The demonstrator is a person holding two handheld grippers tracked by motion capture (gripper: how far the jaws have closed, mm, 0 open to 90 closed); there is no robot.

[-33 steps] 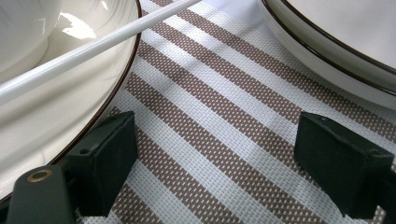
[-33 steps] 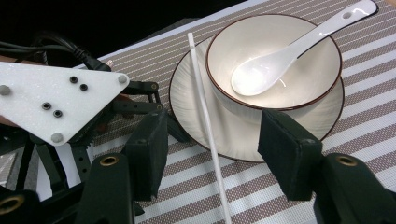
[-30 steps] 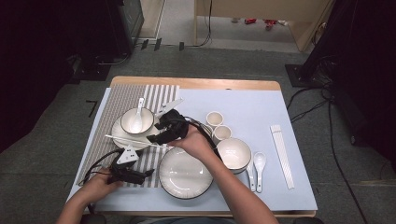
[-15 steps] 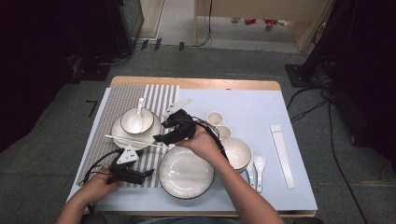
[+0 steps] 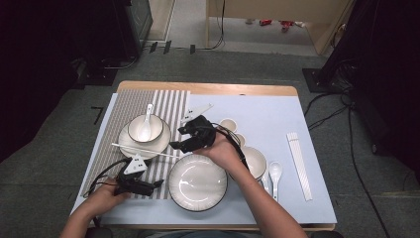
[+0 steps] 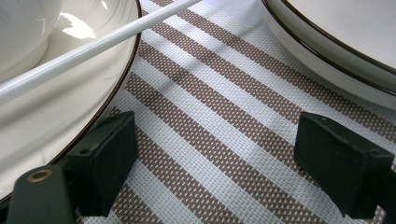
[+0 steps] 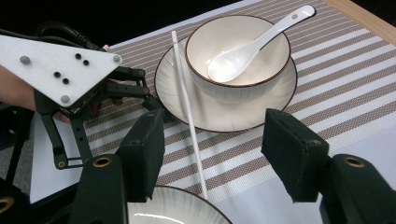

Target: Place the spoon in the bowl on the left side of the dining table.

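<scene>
A white bowl (image 5: 145, 128) with a white spoon (image 7: 252, 46) in it stands on a dark-rimmed plate (image 7: 219, 116) on the striped mat. A single white chopstick (image 7: 189, 112) lies across that plate's rim and down onto the mat. My right gripper (image 5: 177, 145) hovers just right of the plate, pointing at it, open (image 7: 219, 154) with nothing between its pads. My left gripper (image 5: 158, 183) rests low on the striped mat near the front edge, open (image 6: 224, 172) and empty, between the small plate and a large empty plate (image 5: 197, 182).
Right of my right hand sit two small cups (image 5: 228, 124), another bowl (image 5: 255, 161) and a second spoon (image 5: 274, 173). A pair of white chopsticks (image 5: 299, 166) lies at the right of the blue mat. The wooden table edge (image 5: 208, 88) runs along the back.
My right gripper has drifted a little to the right, away from the bowl, with its jaws still open. The left gripper has stayed where it was.
</scene>
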